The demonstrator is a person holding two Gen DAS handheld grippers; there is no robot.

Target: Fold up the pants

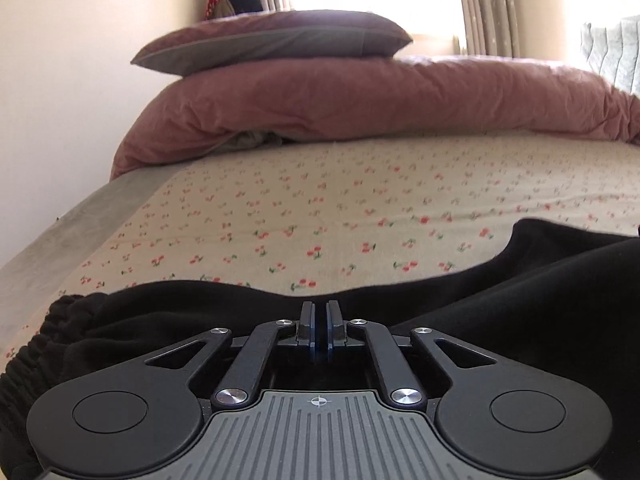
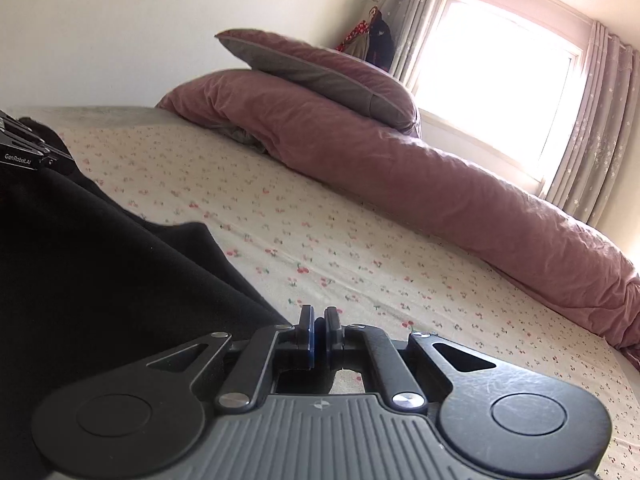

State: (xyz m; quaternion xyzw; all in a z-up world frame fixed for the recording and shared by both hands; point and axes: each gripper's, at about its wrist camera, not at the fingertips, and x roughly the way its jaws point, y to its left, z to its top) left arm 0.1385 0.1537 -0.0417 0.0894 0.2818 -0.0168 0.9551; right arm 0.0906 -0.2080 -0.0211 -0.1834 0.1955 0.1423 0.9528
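Black pants (image 1: 500,300) lie on the cherry-print bed sheet (image 1: 320,208), with the gathered elastic waistband (image 1: 36,340) at the left. My left gripper (image 1: 320,312) has its jaws closed low over the pants' near edge; whether cloth is pinched between the pads is hidden. In the right wrist view the pants (image 2: 100,264) fill the left side. My right gripper (image 2: 319,318) has its jaws closed with something dark between the pads at the pants' right edge. The left gripper's body (image 2: 24,144) shows at the far left.
A rolled pink duvet (image 1: 380,96) lies across the far side of the bed with a pink-grey pillow (image 1: 272,42) on top. A bright window (image 2: 492,80) with curtains is behind. A wall runs along the left side.
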